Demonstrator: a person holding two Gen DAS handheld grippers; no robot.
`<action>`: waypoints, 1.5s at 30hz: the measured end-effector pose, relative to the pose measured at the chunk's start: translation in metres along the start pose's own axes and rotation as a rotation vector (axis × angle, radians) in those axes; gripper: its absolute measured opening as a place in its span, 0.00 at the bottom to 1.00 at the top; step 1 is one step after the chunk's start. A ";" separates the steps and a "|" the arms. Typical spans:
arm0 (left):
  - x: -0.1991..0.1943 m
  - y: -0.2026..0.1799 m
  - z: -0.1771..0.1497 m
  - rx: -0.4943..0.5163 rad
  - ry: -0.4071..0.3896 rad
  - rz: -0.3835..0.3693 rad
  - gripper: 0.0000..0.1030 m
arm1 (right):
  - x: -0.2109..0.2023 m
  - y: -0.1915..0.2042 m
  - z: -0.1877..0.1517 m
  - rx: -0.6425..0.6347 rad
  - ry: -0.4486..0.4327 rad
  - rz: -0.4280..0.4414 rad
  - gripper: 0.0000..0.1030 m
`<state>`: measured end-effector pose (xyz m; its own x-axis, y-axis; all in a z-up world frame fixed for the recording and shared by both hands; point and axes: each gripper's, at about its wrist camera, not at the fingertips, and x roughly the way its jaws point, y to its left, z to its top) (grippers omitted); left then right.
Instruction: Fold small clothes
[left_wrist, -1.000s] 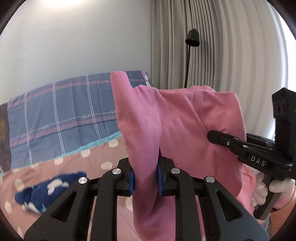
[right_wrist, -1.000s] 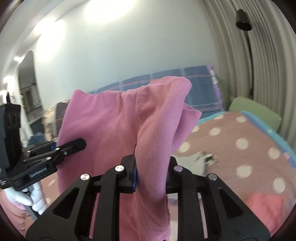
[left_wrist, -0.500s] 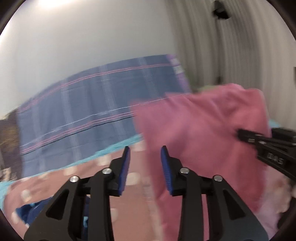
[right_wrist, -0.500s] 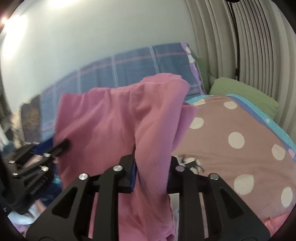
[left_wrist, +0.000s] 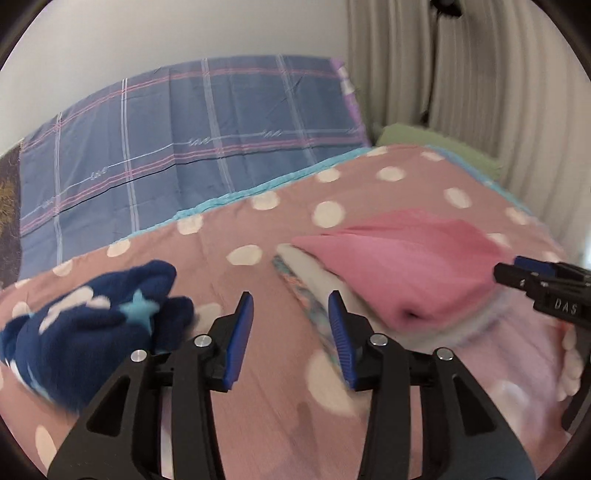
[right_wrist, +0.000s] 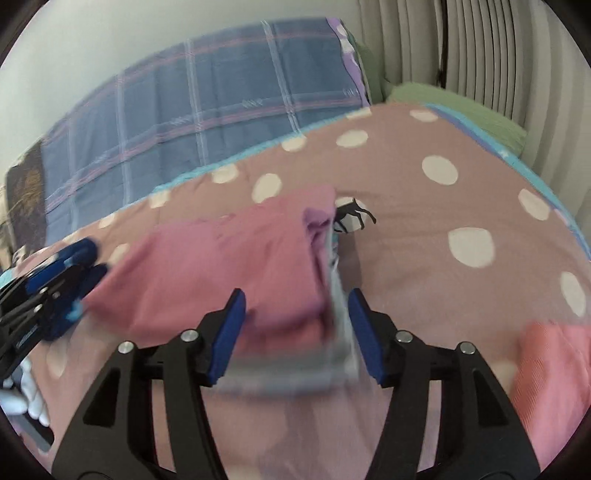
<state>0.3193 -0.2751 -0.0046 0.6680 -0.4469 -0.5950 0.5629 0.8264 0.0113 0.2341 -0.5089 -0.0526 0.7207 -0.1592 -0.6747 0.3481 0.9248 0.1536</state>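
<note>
A folded pink garment lies on top of a pile of folded light clothes on the bed; it also shows in the right wrist view. My left gripper is open and empty, left of the pile. My right gripper is open and empty, just in front of the pink garment. A crumpled dark blue garment with white spots lies to the left of my left gripper. The right gripper's tip shows at the right edge of the left wrist view.
The bed has a pink polka-dot cover. A blue plaid pillow leans at the head. A green cushion lies by the curtain. Another pink garment lies at the right. A white piece with a dark animal print peeks from behind the pile.
Both grippers have let go of the pink garment, which was held up in the air and now lies folded on the pile. Both grippers have opened and tilted down toward the bed.
</note>
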 end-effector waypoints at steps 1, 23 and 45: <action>-0.019 -0.004 -0.007 0.010 -0.024 -0.020 0.50 | -0.025 0.005 -0.010 -0.014 -0.030 0.032 0.61; -0.284 -0.094 -0.147 0.033 -0.241 0.058 0.99 | -0.289 0.023 -0.186 0.022 -0.319 -0.026 0.98; -0.305 -0.095 -0.175 0.012 -0.182 0.081 0.99 | -0.312 0.030 -0.199 0.014 -0.295 -0.009 0.98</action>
<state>-0.0229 -0.1572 0.0351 0.7877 -0.4342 -0.4369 0.5085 0.8587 0.0633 -0.0993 -0.3625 0.0186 0.8601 -0.2626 -0.4374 0.3619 0.9183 0.1603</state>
